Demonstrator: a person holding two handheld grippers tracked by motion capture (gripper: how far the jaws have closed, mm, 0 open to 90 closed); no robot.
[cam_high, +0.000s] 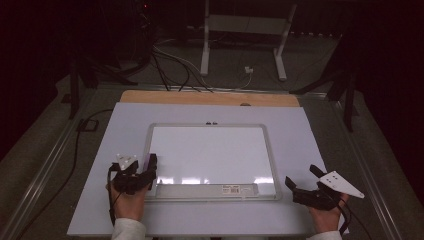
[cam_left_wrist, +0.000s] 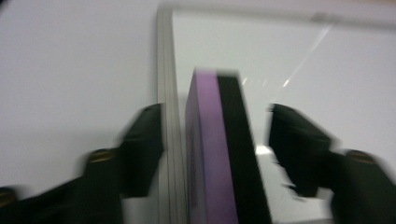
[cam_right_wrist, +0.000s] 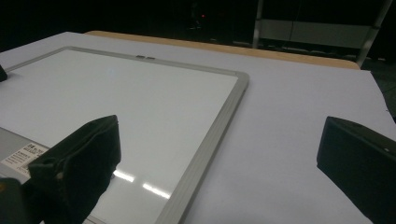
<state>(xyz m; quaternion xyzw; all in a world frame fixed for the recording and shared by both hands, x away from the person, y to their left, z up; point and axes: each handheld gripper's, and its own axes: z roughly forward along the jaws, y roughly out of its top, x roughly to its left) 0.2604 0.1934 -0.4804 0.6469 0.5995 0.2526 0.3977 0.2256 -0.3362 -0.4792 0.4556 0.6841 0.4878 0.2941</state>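
Eraser (cam_left_wrist: 219, 154) stands at whiteboard's (cam_high: 212, 150) lower-left frame edge, between spread left claw (cam_high: 142, 167), pads clear: release step. Right claw (cam_right_wrist: 219, 154) spread, idle lower right. Next: back off w/o tipping it.

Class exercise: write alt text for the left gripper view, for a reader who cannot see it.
A purple-and-black eraser stands on edge between the left tool's open black jaws, apart from both. It sits on a whiteboard just inside the grey frame; the picture is blurred.
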